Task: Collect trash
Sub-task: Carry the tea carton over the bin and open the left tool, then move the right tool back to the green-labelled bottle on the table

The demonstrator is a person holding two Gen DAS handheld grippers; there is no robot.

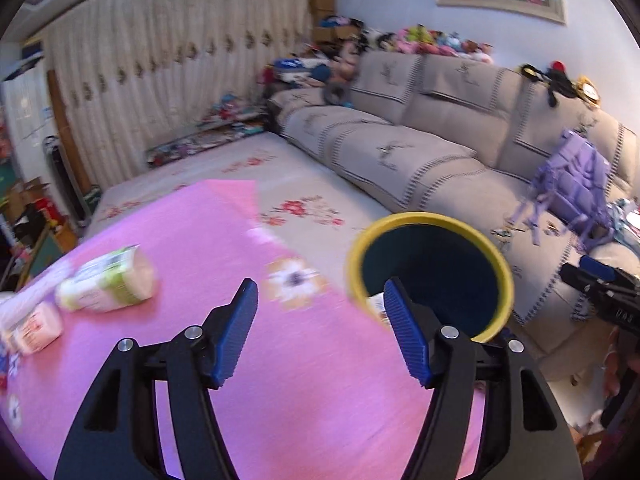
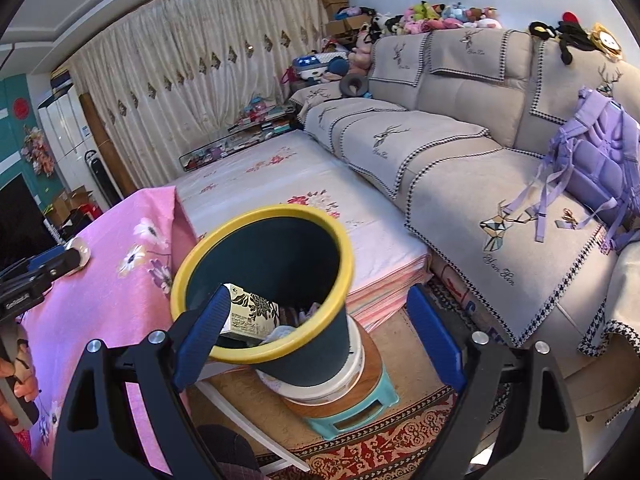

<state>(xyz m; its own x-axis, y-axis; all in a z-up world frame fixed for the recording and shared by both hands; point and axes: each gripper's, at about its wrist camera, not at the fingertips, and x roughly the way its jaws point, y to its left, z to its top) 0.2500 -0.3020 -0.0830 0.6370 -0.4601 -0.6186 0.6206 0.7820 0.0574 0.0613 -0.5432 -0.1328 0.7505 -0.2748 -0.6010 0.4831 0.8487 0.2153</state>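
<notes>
Bin (image 2: pixel 304 344) contents partly hidden, L view blurred

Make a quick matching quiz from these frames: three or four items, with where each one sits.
Things:
1. dark green bin with yellow rim
2. purple backpack
3. white-and-green plastic bottle
4. patterned cardboard box

Places:
A. on the grey sofa
B. inside the bin
C. on a white bucket over a teal stool
D. lying on the pink floral cloth

Pairs: 1-C, 2-A, 3-D, 4-B
</notes>
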